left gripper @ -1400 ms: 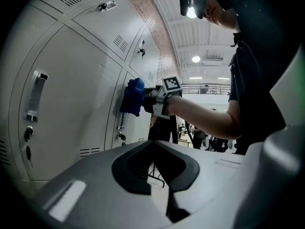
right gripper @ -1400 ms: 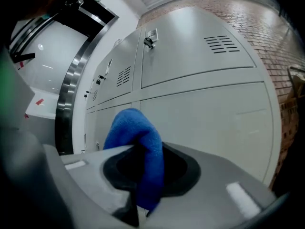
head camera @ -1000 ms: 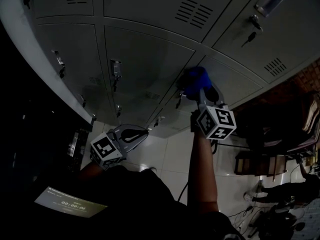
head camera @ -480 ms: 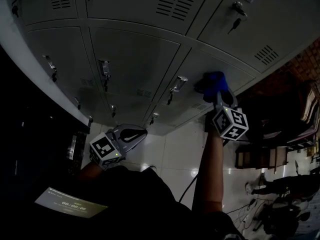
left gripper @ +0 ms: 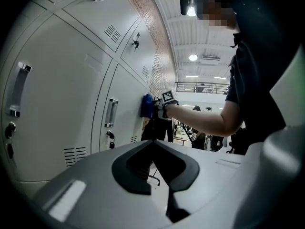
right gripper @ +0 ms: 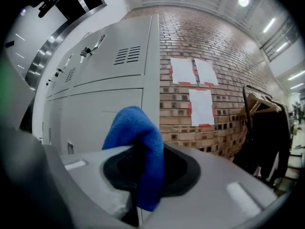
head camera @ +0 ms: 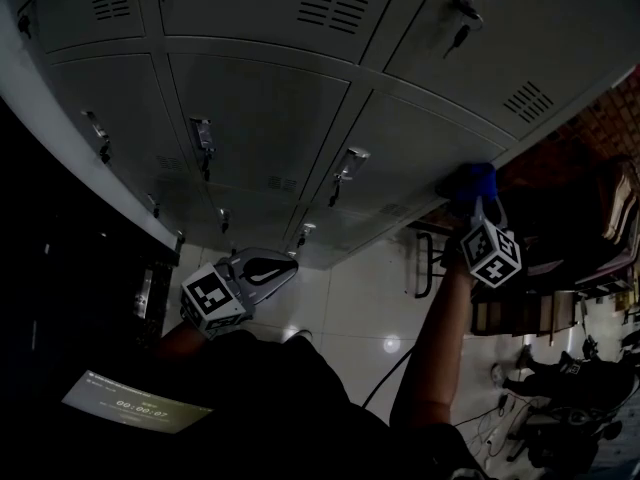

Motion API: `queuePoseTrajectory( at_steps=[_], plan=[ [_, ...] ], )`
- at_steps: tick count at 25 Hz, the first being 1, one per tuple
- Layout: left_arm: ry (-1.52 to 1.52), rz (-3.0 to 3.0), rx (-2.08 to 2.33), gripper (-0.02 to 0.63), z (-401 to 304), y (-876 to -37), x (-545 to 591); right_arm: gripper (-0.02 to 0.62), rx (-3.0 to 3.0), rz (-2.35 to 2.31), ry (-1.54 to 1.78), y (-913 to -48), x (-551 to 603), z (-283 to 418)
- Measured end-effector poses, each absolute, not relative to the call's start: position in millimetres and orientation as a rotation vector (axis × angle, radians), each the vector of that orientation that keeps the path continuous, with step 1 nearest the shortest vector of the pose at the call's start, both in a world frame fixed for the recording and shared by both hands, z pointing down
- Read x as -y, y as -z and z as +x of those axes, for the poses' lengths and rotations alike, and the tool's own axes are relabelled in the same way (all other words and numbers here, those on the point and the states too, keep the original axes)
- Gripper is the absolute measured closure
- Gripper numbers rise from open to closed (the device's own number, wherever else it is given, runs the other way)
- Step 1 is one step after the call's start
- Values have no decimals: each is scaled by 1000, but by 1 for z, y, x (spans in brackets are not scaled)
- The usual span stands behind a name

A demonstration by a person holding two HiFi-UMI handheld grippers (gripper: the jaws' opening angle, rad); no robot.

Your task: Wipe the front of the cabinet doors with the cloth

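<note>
A bank of grey metal cabinet doors [head camera: 270,118] fills the top of the head view. My right gripper [head camera: 476,204] is shut on a blue cloth [head camera: 473,181], which presses on the far right edge of a lower door [head camera: 420,158]. In the right gripper view the cloth [right gripper: 138,142] bulges out between the jaws beside the last door [right gripper: 95,118]. My left gripper [head camera: 272,268] hangs low near the person's body, shut and holding nothing, away from the doors. In the left gripper view the cloth [left gripper: 147,105] shows far off on the doors.
Handles and key locks [head camera: 347,163] stick out from the doors. A brick wall [right gripper: 214,80] with paper sheets adjoins the cabinet's right end. A coat rack [right gripper: 267,128] stands beyond it. Chairs and a table [head camera: 520,308] stand on the glossy tiled floor [head camera: 340,308].
My right gripper has slid the cloth to the right along the lower doors, from the middle door to the cabinet's right end. The left gripper has stayed put.
</note>
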State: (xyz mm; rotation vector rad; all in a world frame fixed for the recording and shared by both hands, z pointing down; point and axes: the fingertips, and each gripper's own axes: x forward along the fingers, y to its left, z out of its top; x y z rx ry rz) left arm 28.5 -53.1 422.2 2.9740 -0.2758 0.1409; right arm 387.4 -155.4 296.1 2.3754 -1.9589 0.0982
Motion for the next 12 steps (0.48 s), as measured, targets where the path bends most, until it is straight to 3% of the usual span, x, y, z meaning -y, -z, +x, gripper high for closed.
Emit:
queuePoseTrajectory(
  at_steps=[7, 12],
  plan=[
    [-133, 2968, 276, 604, 28, -418, 53, 526, 1935, 2420, -93, -297, 148, 399],
    [-152, 2964, 300, 605, 22, -422, 57, 526, 2023, 2387, -70, -298, 141, 365]
  ],
)
